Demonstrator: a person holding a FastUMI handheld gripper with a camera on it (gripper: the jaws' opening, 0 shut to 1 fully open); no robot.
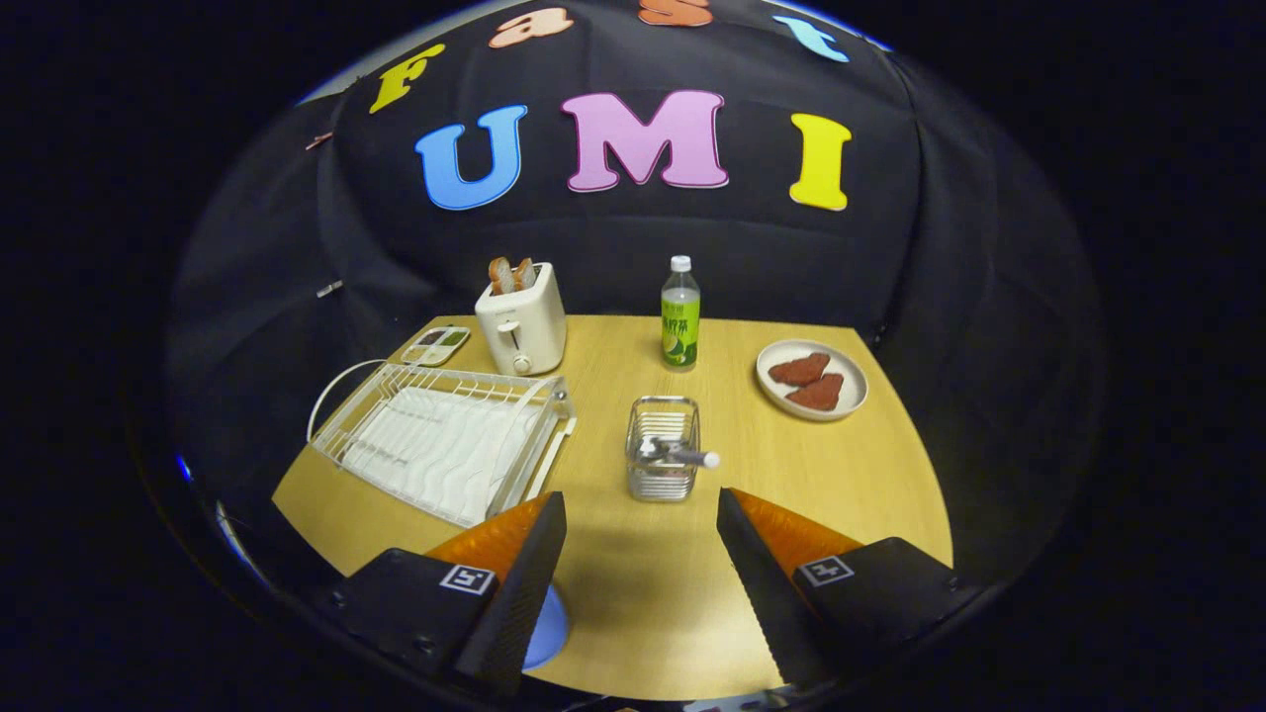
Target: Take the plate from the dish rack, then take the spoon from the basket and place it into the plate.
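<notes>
While spread wide and empty, tongs [641, 549] before spoon [682, 454] basket [663, 450] (bottle [680, 314] label unreadable).

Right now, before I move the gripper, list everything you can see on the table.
Dish rack: one, white, ahead-left of the fingers.
Basket: one, metal wire, just ahead of the fingers.
Spoon: one, silvery, in the basket.
Toaster: one, cream, bread slices in it, behind the rack.
Bottle: one, green, beyond the basket.
Plate: one, white, two reddish pieces on it, far right.
Blue disc: partly hidden by the left finger.
Gripper: open, holding nothing.
</notes>
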